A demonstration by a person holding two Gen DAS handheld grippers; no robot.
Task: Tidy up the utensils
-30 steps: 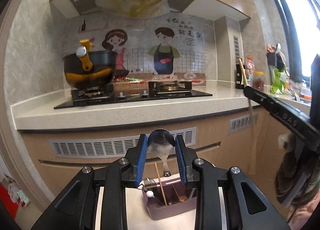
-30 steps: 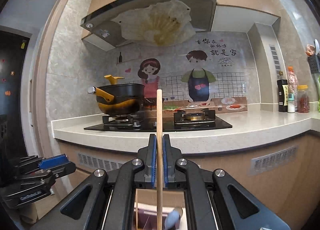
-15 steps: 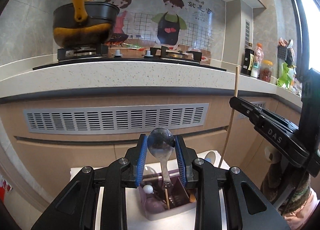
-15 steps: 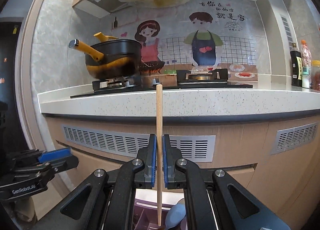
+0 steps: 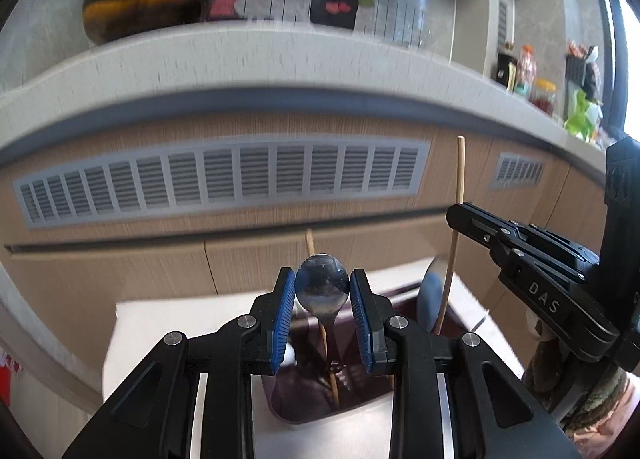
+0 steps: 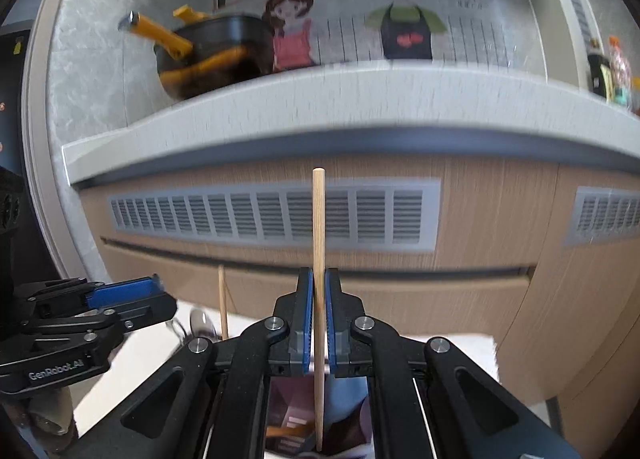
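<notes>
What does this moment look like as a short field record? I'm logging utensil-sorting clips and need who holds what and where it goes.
left gripper: fingers shut on the bowl of a shiny metal spoon, handle hanging down
right gripper: shut on an upright light wooden chopstick
target: dark purple plastic utensil holder directly below both grippers
already in holder: another wooden chopstick, a blue-grey spoon
support: white tabletop
backdrop: wood-fronted kitchen counter
</notes>
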